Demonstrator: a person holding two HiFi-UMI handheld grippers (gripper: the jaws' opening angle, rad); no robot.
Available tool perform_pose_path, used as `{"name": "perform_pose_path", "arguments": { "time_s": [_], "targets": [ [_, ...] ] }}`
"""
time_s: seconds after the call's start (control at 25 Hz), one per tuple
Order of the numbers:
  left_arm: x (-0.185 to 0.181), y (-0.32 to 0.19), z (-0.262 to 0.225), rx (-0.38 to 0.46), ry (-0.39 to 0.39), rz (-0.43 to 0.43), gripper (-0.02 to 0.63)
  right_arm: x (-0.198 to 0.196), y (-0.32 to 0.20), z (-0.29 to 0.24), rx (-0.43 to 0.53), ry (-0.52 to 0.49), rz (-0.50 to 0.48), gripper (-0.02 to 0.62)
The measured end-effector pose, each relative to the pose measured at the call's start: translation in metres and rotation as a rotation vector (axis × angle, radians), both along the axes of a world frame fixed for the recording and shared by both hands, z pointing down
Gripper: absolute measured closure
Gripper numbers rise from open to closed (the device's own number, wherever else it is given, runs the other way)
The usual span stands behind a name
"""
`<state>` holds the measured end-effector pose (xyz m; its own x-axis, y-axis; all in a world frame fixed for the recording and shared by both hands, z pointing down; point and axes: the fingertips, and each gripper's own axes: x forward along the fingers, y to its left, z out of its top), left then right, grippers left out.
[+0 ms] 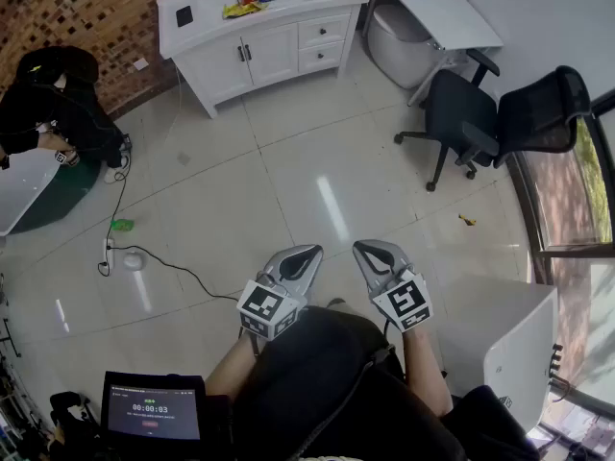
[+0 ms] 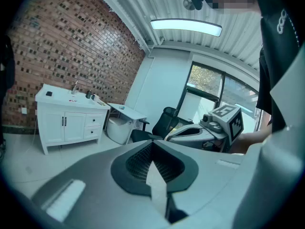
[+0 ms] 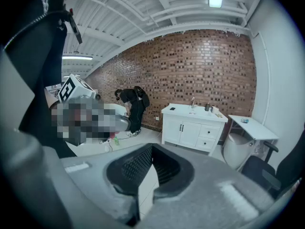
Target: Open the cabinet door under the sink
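Approach stage: left gripper (image 1: 309, 254) and right gripper (image 1: 368, 250), jaws pressed together and empty, sit far from the sink cabinet doors (image 1: 245, 62) at 11 o'clock; next move likely requires advancing, then spreading jaws

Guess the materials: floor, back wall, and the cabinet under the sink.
Floor: large glossy tiles, probably glazed ceramic; grout lines and a mirrored light streak show.
Wall: rough matte brick with visible mortar joints.
Cabinet: smooth white painted panels, likely wood or board, core not visible; dark handles, possibly metal.
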<state>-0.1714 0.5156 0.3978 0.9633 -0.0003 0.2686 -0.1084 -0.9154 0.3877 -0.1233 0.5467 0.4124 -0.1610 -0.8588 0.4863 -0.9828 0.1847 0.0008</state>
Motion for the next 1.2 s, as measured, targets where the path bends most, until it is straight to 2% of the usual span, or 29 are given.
{"name": "perform_pose_path", "arguments": {
  "time_s": [0.12,0.28,0.36,0.52,0.68,0.84,1.0,1.2],
  "targets": [
    [-0.009,-0.031,0.005,0.008,-0.019,-0.039,0.589,-0.011,-0.015,0.003,-0.013,-0.002,-0.013,0.604],
    [-0.030,-0.128,0.022,0.004,-0.068,-0.109,0.589,-0.035,-0.088,0.015,-0.047,-0.020,-0.041,0.604],
    [-0.039,-0.159,0.029,-0.008,-0.094,-0.149,0.589,-0.043,-0.110,0.022,-0.071,-0.036,-0.059,0.604],
    [-0.034,-0.200,0.039,-0.030,-0.125,-0.194,0.589,-0.033,-0.148,0.028,-0.098,-0.044,-0.084,0.604],
    [-0.014,-0.229,0.055,-0.049,-0.142,-0.201,0.589,-0.006,-0.195,0.045,-0.113,-0.074,-0.092,0.604],
    [0.017,-0.278,0.058,-0.013,-0.132,-0.248,0.589,0.032,-0.259,0.065,-0.124,-0.117,-0.124,0.604],
    [0.048,-0.359,0.052,0.001,-0.171,-0.336,0.589,0.084,-0.348,0.062,-0.118,-0.114,-0.189,0.604],
    [0.090,-0.429,0.044,0.017,-0.206,-0.388,0.589,0.166,-0.439,0.057,-0.096,-0.147,-0.208,0.604]
  ]
}}
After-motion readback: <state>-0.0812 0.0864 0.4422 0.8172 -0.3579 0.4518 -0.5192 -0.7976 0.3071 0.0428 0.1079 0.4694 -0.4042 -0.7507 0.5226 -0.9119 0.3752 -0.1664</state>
